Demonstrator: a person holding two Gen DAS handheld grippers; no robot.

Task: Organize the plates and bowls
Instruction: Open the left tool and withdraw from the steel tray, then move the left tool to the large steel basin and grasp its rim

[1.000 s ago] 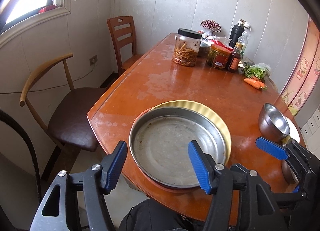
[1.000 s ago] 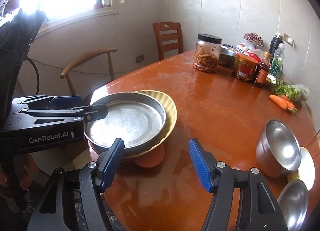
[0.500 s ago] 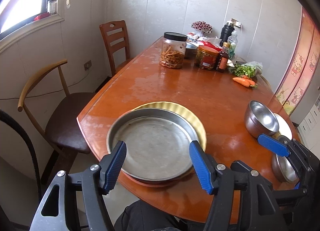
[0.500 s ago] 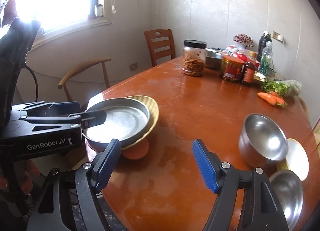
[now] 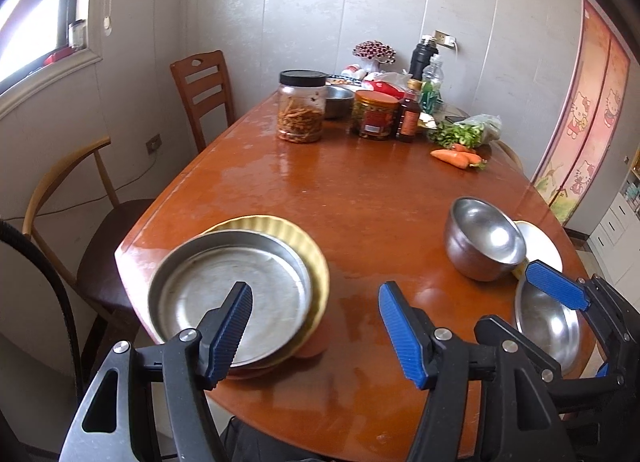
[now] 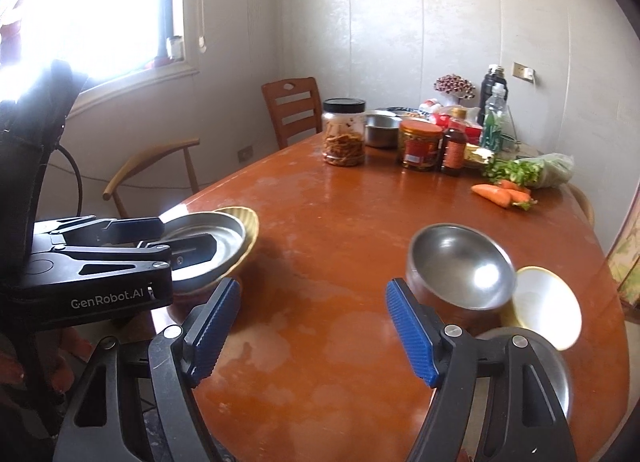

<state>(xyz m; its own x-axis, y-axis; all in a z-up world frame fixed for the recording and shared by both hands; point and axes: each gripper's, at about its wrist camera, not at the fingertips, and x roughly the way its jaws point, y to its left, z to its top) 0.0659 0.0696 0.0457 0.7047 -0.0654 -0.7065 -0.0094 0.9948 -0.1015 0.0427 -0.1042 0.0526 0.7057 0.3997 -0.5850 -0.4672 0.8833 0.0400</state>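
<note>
The left gripper [image 5: 316, 326] hangs above the near edge of the wooden table [image 5: 360, 198] with its jaws spread wide and nothing between them. Its left finger overlaps the steel plate [image 5: 230, 298], but whether it touches the plate cannot be told. The right gripper [image 6: 312, 326] is likewise wide open and holds nothing, hovering over bare tabletop at the near edge.

The steel plate sits at the table's near left corner, nested in a yellow fluted dish [image 5: 298, 240], which in turn rests on a reddish-orange plate [image 5: 316, 346] that only peeps out underneath. Toward the table's near right side stands a deep steel bowl [image 5: 484, 240]. Just behind it, touching or nearly so, lies a white bowl [image 6: 548, 304], tipped on its side in the right wrist view. A second, shallower steel bowl [image 5: 548, 322] lies nearer the table's front edge, partly hidden by the right gripper.

At the table's far end stand a jar with a black lid [image 5: 301, 106], a red-labelled tin [image 5: 374, 114], a dark sauce bottle [image 5: 410, 114], greens in a bag [image 5: 466, 130] and carrots [image 5: 456, 156]. Two wooden chairs [image 5: 202, 90] stand along the table's left side.
</note>
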